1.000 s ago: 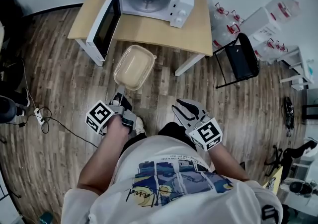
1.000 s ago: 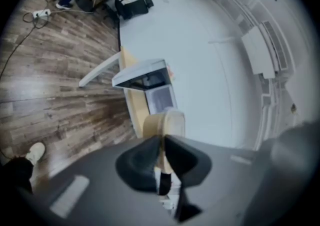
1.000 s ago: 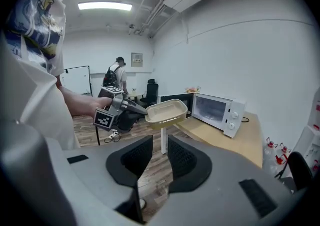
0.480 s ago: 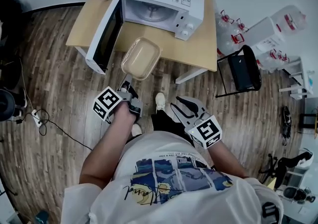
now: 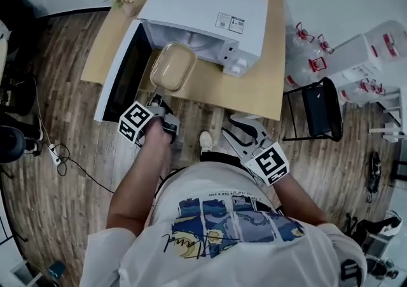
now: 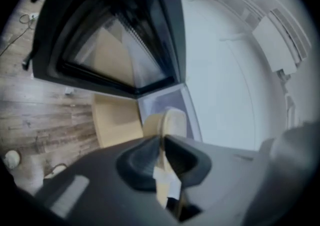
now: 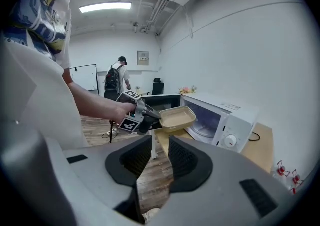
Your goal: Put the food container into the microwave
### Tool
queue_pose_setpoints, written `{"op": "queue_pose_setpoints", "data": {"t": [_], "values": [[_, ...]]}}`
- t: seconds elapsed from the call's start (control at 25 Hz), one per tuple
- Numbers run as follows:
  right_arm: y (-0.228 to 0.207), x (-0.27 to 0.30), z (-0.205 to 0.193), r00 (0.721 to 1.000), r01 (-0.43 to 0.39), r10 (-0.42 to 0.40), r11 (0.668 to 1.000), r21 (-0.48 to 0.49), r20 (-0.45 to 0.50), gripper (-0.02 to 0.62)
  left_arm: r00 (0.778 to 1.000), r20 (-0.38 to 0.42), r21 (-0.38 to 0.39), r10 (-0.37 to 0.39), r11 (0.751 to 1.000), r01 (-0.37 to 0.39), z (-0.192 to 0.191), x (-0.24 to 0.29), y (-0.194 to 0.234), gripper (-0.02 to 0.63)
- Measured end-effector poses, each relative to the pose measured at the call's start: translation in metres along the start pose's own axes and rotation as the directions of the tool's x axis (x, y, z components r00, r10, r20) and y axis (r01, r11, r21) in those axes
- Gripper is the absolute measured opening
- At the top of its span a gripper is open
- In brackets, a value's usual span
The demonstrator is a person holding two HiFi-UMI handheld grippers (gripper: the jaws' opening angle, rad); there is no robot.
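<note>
Nearly done: left gripper (image 5: 156, 98) jaws clamped on container (image 5: 172, 66) rim, holding it over the tabletop (image 5: 254, 88) at the open microwave (image 5: 203, 9) mouth, not yet inside. Right gripper (image 5: 238, 128) jaws slightly apart, empty.

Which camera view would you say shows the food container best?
The right gripper view: it shows the whole food container from the side, held by the left gripper before the open microwave. The head view shows it from above. The left gripper view shows only its rim, edge-on between the jaws.
</note>
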State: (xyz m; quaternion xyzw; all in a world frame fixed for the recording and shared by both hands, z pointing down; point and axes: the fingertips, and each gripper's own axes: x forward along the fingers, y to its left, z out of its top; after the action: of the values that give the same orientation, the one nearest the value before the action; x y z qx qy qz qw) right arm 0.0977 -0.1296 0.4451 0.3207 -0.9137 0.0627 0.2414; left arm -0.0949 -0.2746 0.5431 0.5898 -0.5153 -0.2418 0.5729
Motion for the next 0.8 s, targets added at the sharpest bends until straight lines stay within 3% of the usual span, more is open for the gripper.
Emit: {"op": "queue_pose_setpoints", "data": {"t": [0.4, 0.8], "values": [[-0.099, -0.005, -0.019, 1.0, -0.014, 0.015, 1.0, 0.016, -0.024, 0.093, 0.996, 0.07, -0.032, 0.058, 0.998, -0.056, 0.019, 0.114, -0.002, 0.041], [-0.16, -0.007, -0.024, 1.0, 0.006, -0.005, 0.999, 0.048, -0.027, 0.092, 0.991, 0.102, -0.096, 0.087, 0.992, -0.077, 0.038, 0.197, 0.004, 0.041]]}}
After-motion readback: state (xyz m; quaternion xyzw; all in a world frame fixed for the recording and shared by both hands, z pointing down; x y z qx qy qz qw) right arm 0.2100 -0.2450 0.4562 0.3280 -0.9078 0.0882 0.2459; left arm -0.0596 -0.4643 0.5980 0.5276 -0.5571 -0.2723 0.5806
